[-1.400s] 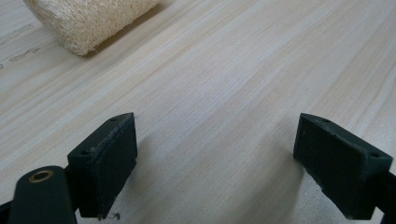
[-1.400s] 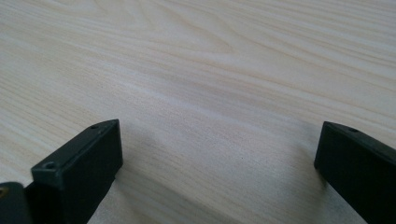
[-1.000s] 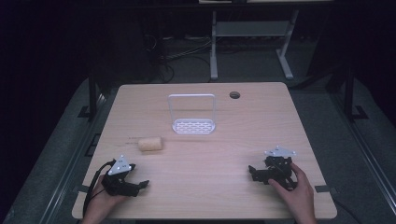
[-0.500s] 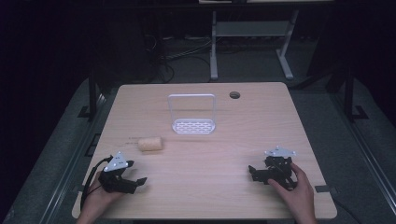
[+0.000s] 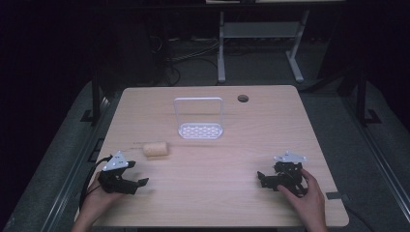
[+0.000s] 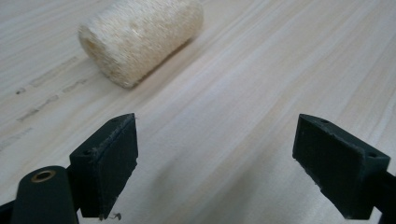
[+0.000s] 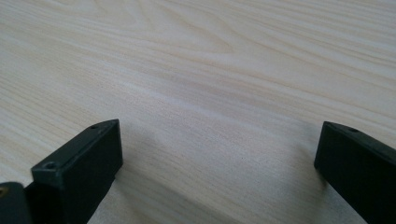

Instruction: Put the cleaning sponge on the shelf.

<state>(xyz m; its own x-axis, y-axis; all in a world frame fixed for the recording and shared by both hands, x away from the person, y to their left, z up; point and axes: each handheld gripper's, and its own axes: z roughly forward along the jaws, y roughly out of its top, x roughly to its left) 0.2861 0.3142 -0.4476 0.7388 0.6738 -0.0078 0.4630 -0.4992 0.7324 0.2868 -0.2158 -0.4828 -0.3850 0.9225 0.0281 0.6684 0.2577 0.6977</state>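
Note:
A pale, rough loofah-like cylinder point(image 5: 156, 149) lies on its side on the wooden table point(image 5: 251, 125), left of centre. In the left gripper view the cylinder point(image 6: 140, 39) sits ahead and to the left of the wide-apart jaws. My left gripper point(image 5: 138, 185) rests near the table's front left, open, just below and left of the cylinder, and holds nothing. My right gripper point(image 5: 261, 179) rests at the front right, open over bare wood, its jaws pointing left.
A small white rack with a perforated base and a tall wire loop point(image 5: 199, 119) stands at mid-table toward the back. A round cable hole point(image 5: 242, 98) is at the back right. Dark floor and a metal frame lie beyond the far edge.
The left gripper has shifted slightly left and back toward the front edge. The right gripper and the cylinder have stayed put.

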